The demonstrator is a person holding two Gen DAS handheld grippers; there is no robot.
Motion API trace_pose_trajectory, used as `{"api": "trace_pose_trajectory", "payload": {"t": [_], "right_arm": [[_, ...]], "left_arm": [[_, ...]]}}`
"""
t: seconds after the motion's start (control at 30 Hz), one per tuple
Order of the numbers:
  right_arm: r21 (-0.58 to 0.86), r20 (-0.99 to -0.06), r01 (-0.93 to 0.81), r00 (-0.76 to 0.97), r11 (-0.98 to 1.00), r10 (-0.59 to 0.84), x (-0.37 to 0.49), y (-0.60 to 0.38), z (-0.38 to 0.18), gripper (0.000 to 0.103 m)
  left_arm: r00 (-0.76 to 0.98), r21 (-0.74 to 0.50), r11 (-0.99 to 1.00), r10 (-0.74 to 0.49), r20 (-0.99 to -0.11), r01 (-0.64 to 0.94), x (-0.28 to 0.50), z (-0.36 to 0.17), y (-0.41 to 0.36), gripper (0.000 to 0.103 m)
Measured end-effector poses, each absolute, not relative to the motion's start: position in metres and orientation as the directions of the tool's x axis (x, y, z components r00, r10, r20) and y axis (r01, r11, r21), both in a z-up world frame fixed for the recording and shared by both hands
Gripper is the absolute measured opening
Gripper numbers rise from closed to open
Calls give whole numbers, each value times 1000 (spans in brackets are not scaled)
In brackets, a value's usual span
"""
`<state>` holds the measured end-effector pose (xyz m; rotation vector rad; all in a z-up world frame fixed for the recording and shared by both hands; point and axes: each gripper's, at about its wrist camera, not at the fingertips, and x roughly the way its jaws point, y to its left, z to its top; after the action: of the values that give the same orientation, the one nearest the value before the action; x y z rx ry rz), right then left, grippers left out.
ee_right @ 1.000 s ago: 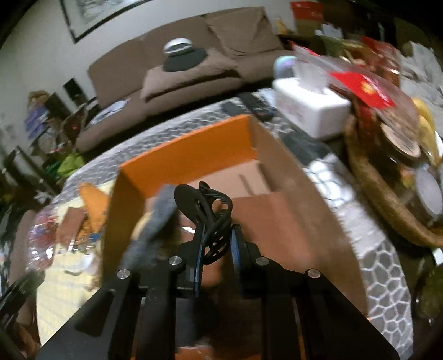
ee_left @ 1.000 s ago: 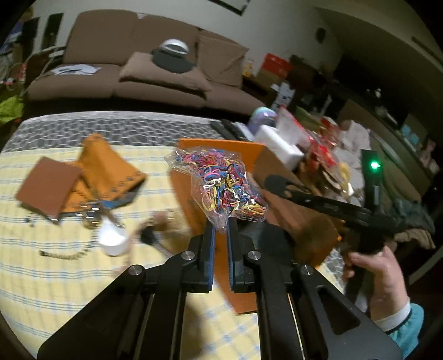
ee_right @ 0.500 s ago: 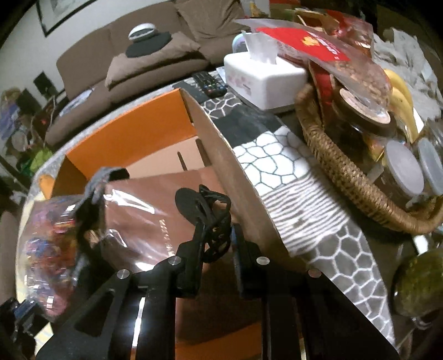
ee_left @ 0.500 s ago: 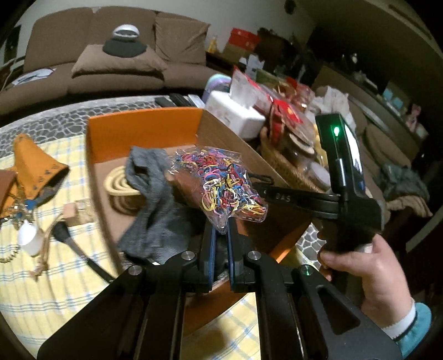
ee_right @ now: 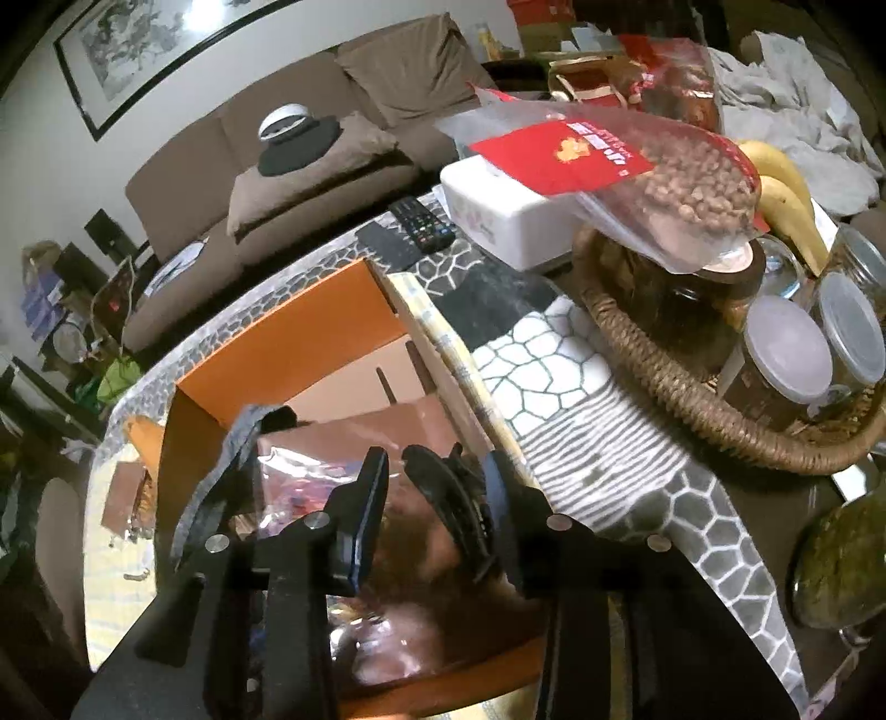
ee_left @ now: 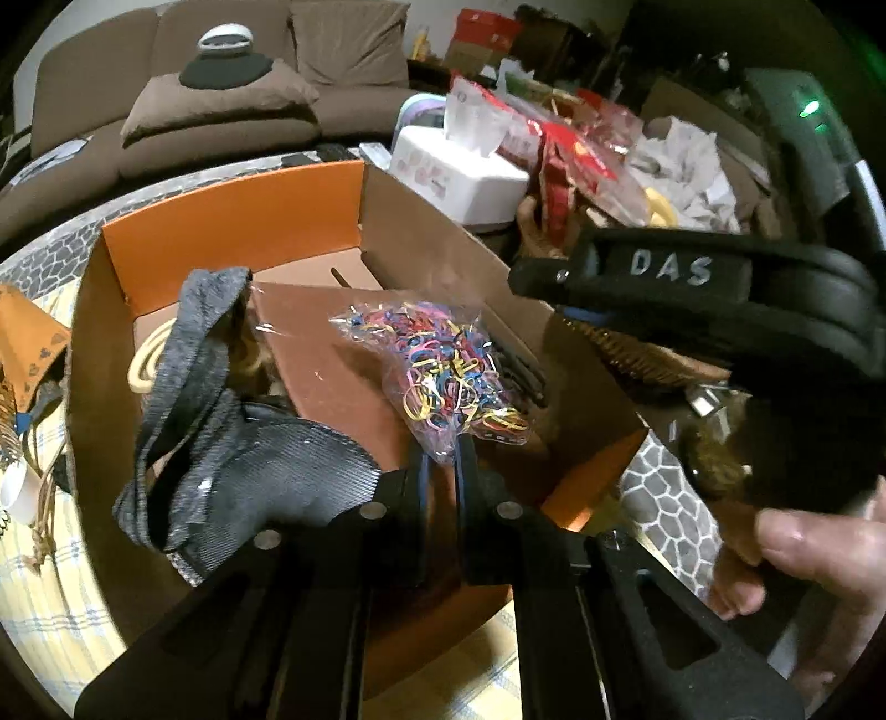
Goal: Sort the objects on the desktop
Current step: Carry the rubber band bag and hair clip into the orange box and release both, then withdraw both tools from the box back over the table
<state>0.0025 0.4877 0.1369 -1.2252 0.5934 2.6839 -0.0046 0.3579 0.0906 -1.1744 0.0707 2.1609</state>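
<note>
Right gripper (ee_right: 437, 471) jaws now opening around hair clip (ee_right: 451, 498); left gripper (ee_left: 440, 459) pinches band bag (ee_left: 443, 376).

A lived-in home living room, with a crowded table set in front of a sofa.

A brown sofa (ee_right: 310, 166) with loose cushions runs along a pale wall under a framed picture (ee_right: 149, 50), which marks a sitting room and not a workplace. The table wears a patterned cloth (ee_right: 559, 354) and carries household clutter: a white tissue box (ee_left: 459, 177), a TV remote (ee_right: 423, 224), a wicker basket (ee_right: 664, 382) holding lidded jars, bananas (ee_right: 781, 183) and a red-labelled bag of what look like nuts (ee_right: 664, 166). An orange cardboard box (ee_left: 232, 221) stands open on it. Boxes and bags, blurred at the frame edge, crowd the floor beside the sofa.
</note>
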Motion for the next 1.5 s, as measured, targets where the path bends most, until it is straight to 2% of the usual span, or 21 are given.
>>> {"api": "trace_pose_trajectory", "payload": {"t": [0.13,0.2,0.23,0.27,0.37,0.47,0.53,0.63,0.7,0.8,0.87,0.93,1.5], "right_arm": [[319,-744,-286,-666,-904,-52,6,494,137,38],[325,-741,-283,-670,-902,-57,7,495,138,38],[324,-740,-282,-670,-903,-56,7,495,139,38],[321,-739,-279,-671,-905,-56,7,494,140,38],[318,-739,-261,-671,-911,-66,6,488,142,39],[305,-739,-242,-671,-921,-69,5,478,144,40],[287,-739,-224,-670,-931,-67,4,470,145,44],[264,-741,-195,-668,-945,-69,1,456,146,57],[248,-743,-179,-665,-952,-69,-1,446,146,71],[221,-750,-148,-657,-964,-71,-5,429,143,77],[214,-755,-135,-651,-967,-76,-7,421,140,80],[201,-762,-122,-643,-972,-77,-10,411,138,80],[124,-782,14,-614,-992,-106,-33,318,131,85]], "left_arm": [[-392,-242,-785,519,-759,-571,-6,88,355,28],[-390,-242,-786,517,-762,-569,-6,89,351,31],[-394,-240,-787,516,-761,-568,-5,91,348,35],[-407,-233,-791,514,-756,-566,-4,94,343,45],[-432,-241,-793,527,-731,-560,-2,105,329,62],[-448,-252,-796,536,-715,-550,0,118,310,62],[-465,-252,-801,537,-704,-543,1,127,297,65],[-498,-242,-816,525,-690,-526,0,137,272,72],[-514,-233,-827,512,-688,-511,-1,142,255,78],[-538,-227,-851,484,-690,-473,-7,144,227,85],[-543,-235,-861,474,-693,-451,-9,143,212,97],[-550,-241,-871,463,-695,-429,-12,142,196,103],[-562,-280,-908,414,-716,-312,-27,109,108,103]]}}
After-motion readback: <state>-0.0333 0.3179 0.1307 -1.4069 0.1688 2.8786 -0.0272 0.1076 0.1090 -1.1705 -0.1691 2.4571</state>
